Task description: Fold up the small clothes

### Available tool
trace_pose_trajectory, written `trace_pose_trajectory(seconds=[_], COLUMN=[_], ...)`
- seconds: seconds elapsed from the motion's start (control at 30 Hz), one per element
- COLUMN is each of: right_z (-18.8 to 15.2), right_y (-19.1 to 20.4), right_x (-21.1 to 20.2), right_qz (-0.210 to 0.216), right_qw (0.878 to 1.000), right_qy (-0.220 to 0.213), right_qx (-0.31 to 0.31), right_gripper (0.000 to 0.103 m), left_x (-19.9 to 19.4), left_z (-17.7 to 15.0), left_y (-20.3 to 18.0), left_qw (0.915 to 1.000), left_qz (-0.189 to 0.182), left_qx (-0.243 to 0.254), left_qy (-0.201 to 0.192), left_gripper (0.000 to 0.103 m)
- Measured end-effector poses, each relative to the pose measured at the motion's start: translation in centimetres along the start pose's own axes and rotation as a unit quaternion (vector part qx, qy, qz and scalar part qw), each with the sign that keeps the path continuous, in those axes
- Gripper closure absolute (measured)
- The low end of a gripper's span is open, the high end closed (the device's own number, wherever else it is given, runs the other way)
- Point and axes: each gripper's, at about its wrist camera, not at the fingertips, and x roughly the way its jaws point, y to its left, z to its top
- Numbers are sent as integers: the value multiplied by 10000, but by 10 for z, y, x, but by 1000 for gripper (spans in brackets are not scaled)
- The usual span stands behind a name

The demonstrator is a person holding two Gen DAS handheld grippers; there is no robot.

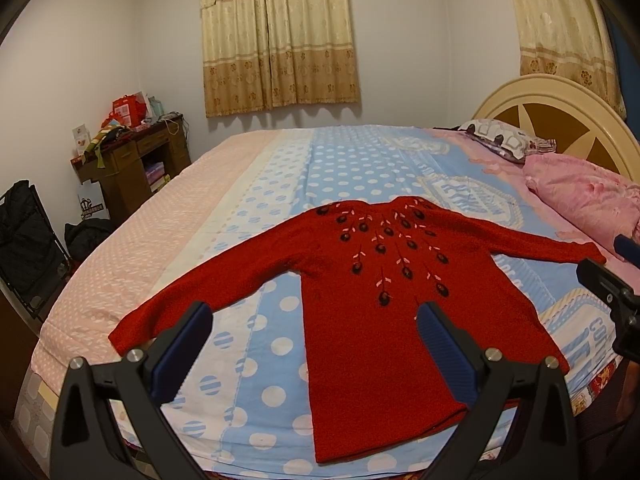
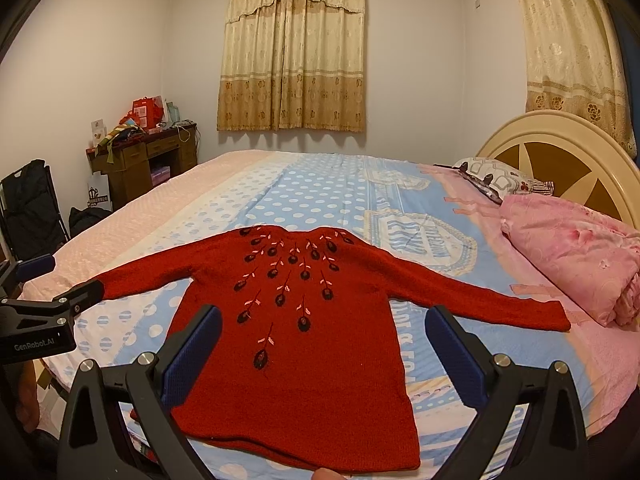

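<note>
A red knitted sweater (image 2: 304, 344) with dark embroidered flowers lies flat and face up on the bed (image 2: 320, 184), both sleeves spread wide, its hem at the near edge of the polka-dot bedsheet. The left gripper (image 1: 316, 320) and the right gripper (image 2: 324, 320) hover above the near edge of the bed, each with jaws released wide and grasping nothing. A folded pink quilt (image 2: 576, 256) lies by the headboard (image 2: 560, 148) at the right edge.

Red knitted sweater (image 2: 296, 320) flat on polka-dot bed sheet (image 2: 320, 184), sleeves out left and right, hem nearest. Pink folded quilt (image 2: 576, 256) right, patterned pillow (image 2: 500, 178) behind it. Wooden desk (image 2: 140, 160) far left.
</note>
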Motion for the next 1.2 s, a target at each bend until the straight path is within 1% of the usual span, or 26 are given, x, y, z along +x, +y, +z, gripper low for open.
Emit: trace_pose_trajectory(seconds=[1.2], right_z=[0], right_y=[1], right_x=[0], right_qz=[4], right_qw=[10000], right_qy=[16], right_qx=[-6], right_gripper=[1], left_x=[1], left_z=[-1], left_y=[-1], left_qw=[10000], left_qz=[12], left_qx=[11], left_qy=[25], left_gripper=[0])
